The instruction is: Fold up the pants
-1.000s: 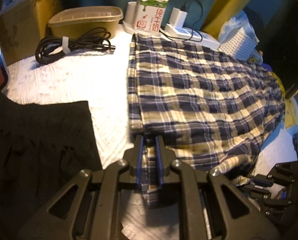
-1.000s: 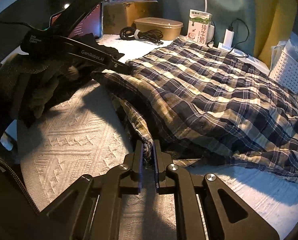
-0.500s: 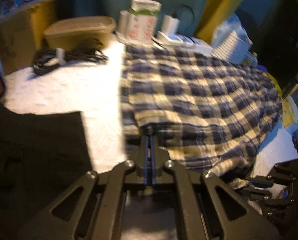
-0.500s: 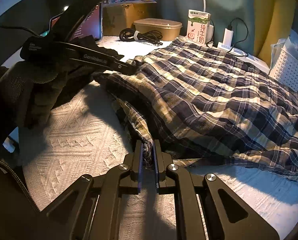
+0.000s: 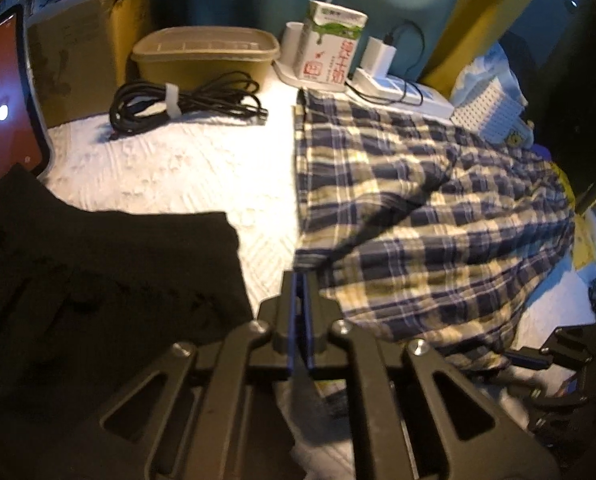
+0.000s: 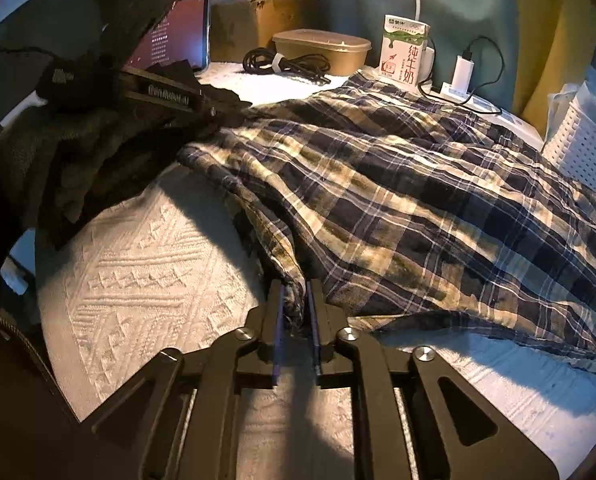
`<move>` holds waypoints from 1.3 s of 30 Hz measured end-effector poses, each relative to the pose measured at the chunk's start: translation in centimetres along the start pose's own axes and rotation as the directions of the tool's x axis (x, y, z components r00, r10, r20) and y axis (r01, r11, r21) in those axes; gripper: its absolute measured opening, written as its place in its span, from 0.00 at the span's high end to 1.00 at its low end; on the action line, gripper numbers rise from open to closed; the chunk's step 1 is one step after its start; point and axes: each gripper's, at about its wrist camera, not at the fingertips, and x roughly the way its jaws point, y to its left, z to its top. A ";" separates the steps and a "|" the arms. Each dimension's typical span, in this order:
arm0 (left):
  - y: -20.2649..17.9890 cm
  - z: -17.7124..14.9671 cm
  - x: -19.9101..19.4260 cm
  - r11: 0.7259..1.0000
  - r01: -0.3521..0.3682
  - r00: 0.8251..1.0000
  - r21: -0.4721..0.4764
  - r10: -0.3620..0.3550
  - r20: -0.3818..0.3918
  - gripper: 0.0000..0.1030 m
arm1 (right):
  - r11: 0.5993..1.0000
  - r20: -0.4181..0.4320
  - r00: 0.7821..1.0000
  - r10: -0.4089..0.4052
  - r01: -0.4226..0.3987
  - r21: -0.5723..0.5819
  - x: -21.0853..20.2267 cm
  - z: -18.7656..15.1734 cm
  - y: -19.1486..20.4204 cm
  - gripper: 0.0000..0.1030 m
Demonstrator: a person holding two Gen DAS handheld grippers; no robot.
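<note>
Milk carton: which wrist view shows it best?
Right wrist view: the milk carton stands sharp, front print readable, behind the plaid pants. In the left wrist view the same carton is whole too, but softened by motion blur.

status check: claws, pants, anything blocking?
Left claw shut, nothing visibly in it. Right claw opening, plaid pants edge between its pads. Black garment lies left of the pants, cable bundle beyond; neither blocks.

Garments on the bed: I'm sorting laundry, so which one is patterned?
The plaid pants, checked navy and cream; the garment beside them is plain black.
</note>
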 end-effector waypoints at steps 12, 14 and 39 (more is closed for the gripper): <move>-1.3 4.2 -2.4 0.995 -0.004 0.993 0.096 -0.007 0.115 0.90 | 0.987 0.085 0.986 -0.142 0.135 0.083 -4.1 1.5 -6.3 0.26; -2.7 5.0 -0.5 0.986 0.058 0.996 0.157 -0.067 0.053 0.90 | 0.978 0.085 0.978 -0.191 0.182 0.104 -3.8 1.9 -8.3 0.26; -2.4 12.7 6.9 0.976 -0.115 0.993 0.185 0.109 0.047 0.90 | 0.858 -0.004 0.921 -0.390 0.365 0.362 -2.5 1.2 -20.1 0.36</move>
